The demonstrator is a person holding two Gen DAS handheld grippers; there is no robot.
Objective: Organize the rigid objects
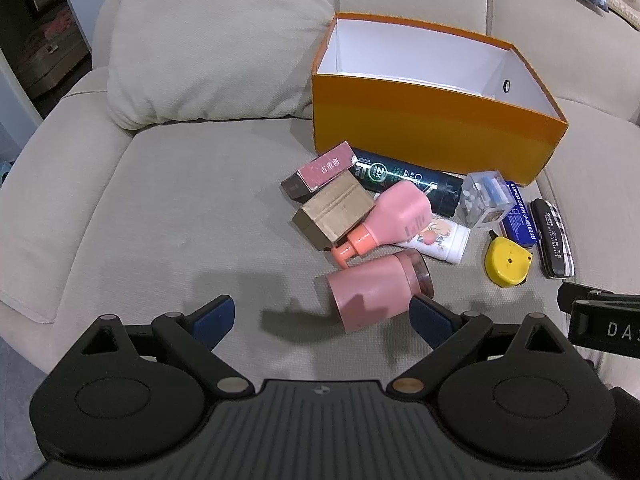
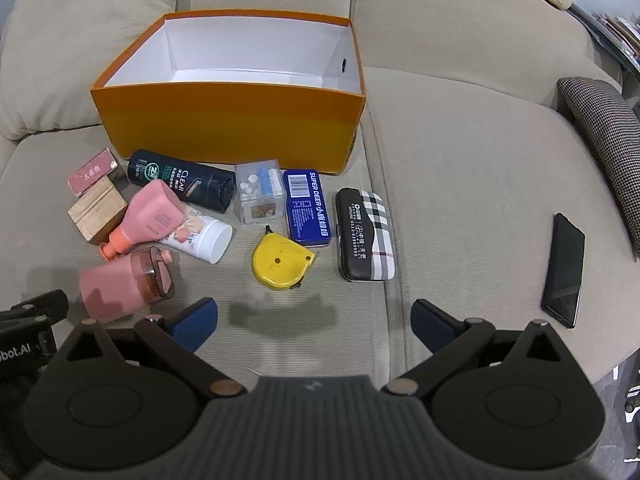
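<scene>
Left tool (image 1: pixel 322 318) hangs over the sofa seat (image 1: pixel 168 216) with its blue pads spread wide and nothing between them. Just past its right pad lies a pink cup (image 1: pixel 376 290) on its side, lid end away from the tool. Beyond the cup the things sit in a loose cluster: a pink pump bottle (image 1: pixel 394 218) resting across a white tube (image 1: pixel 434 240), a brown carton (image 1: pixel 334 214), a pink flat box (image 1: pixel 328 168) and a dark shampoo bottle (image 1: pixel 412 186) lying just in front of the orange box (image 1: pixel 432 132). That box stands open, its white inside bare. To the right lie a clear plastic case (image 1: pixel 486 198), a blue tin (image 1: pixel 520 216), a plaid case (image 1: pixel 552 240) and a yellow tape measure (image 1: pixel 508 262). A pale cushion (image 1: pixel 216 40) leans against the sofa back on the left.

Right tool (image 2: pixel 314 320) also hovers over the seat, pads spread, holding nothing. The tape measure (image 2: pixel 282 266) lies nearest, ahead of the gap between its pads. Behind it the blue tin (image 2: pixel 308 208) and clear plastic case (image 2: pixel 262 192) lie side by side, with the plaid case (image 2: pixel 366 236) just right of the tin. The pink cup (image 2: pixel 120 288) lies at the left, close to the left tool's black body at the frame edge. The orange box (image 2: pixel 232 128) stands behind the whole cluster. Well apart on the right, a black phone (image 2: pixel 564 270) lies flat near a houndstooth cushion (image 2: pixel 608 144).
</scene>
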